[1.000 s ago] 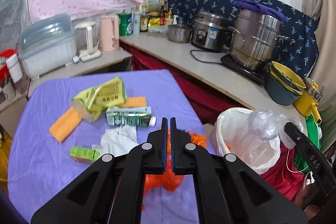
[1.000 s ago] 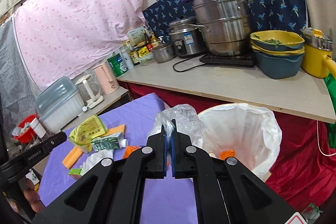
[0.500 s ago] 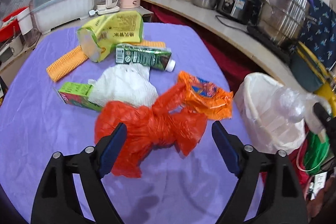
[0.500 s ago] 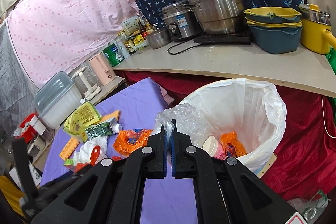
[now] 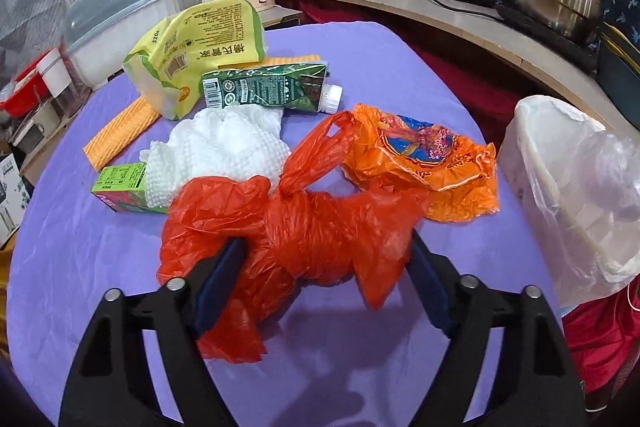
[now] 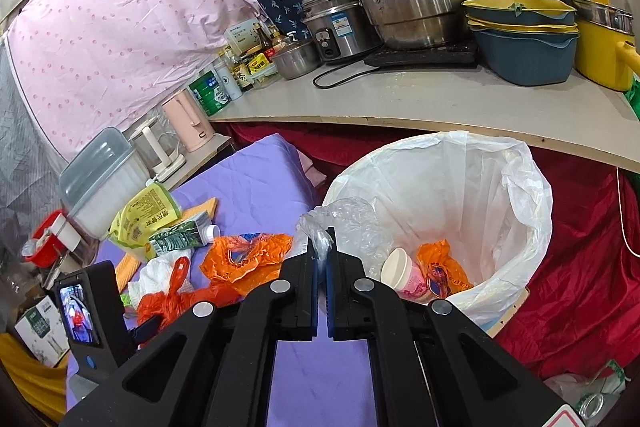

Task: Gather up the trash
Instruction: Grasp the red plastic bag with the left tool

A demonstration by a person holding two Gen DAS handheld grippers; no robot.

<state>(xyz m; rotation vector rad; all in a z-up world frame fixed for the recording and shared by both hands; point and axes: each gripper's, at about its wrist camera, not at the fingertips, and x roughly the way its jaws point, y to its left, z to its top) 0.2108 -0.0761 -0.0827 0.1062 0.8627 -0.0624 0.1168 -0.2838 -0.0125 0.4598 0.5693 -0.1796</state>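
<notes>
On the purple table (image 5: 380, 67) lies a knotted red plastic bag (image 5: 304, 227). My left gripper (image 5: 324, 247) straddles it. Its jaws are closing, and the bag sits between the blue pads, loosely touching them. Behind it lie an orange wrapper (image 5: 424, 159), a crumpled white paper towel (image 5: 224, 143), a green carton (image 5: 268, 89), a yellow-green pouch (image 5: 200, 43) and a small green box (image 5: 118, 179). My right gripper (image 6: 322, 247) is shut on a clear plastic bag (image 6: 344, 223) at the near rim of the white-lined bin (image 6: 520, 187).
The bin holds a paper cup (image 6: 400, 271) and an orange wrapper (image 6: 440, 267). A counter (image 6: 440, 99) behind the bin carries steel pots, a rice cooker and stacked bowls. A lidded plastic container (image 5: 116, 11) and kettles stand past the table's far edge. An orange ribbed cloth (image 5: 120, 131) lies at the left.
My left gripper went from shut to wide open, sank onto the red bag, and its jaws have since narrowed around it. My right gripper dropped slightly toward the bin, still gripping the clear bag.
</notes>
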